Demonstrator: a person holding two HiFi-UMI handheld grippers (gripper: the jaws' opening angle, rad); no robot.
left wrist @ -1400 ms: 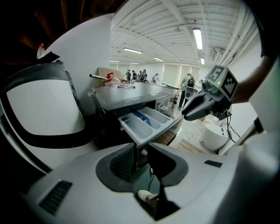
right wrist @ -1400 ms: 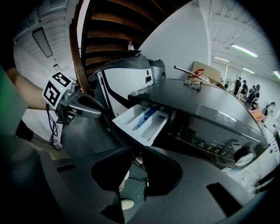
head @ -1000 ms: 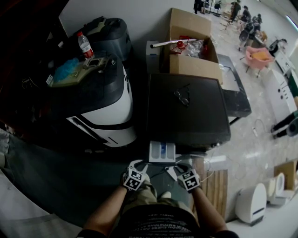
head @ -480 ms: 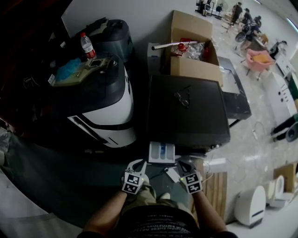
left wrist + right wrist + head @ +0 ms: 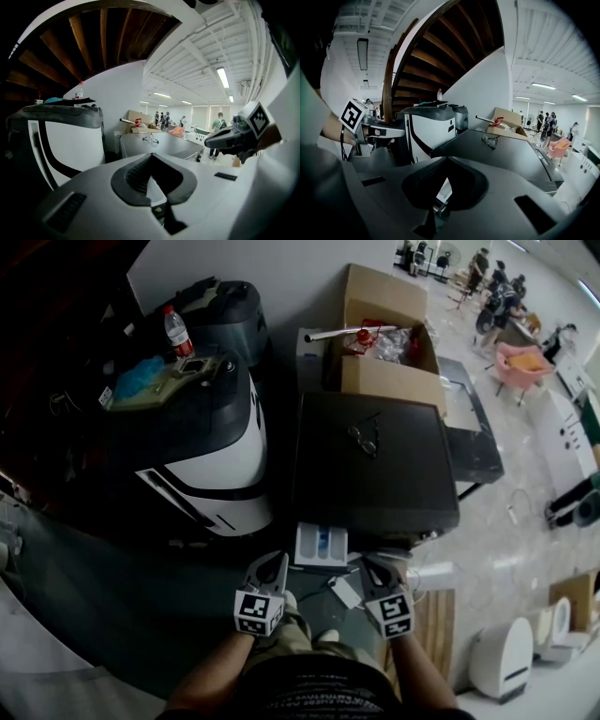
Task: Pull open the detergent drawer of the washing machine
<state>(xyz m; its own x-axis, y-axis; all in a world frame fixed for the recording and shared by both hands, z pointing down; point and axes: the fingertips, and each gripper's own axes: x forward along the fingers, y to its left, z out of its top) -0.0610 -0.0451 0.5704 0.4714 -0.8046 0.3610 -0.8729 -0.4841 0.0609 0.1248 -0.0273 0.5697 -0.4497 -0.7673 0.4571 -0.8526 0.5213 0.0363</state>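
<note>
The dark-topped washing machine stands in the middle of the head view. Its white detergent drawer, with a blue insert, sticks out of the front towards me. My left gripper hangs just left of the drawer's front and my right gripper just right of it, both apart from it. The left gripper is shut on nothing. The right gripper has just been closing and is shut, with nothing between its pads. Each gripper view looks over the machine's top.
A pair of glasses lies on the machine's top. A white-and-black machine stands close on the left, with a water bottle behind it. An open cardboard box sits at the back. Wooden slats lie at the lower right. People stand far off.
Both grippers have risen and now sit a little wider apart beside the drawer's front. Their jaws have closed. The drawer stays pulled out where it was.
</note>
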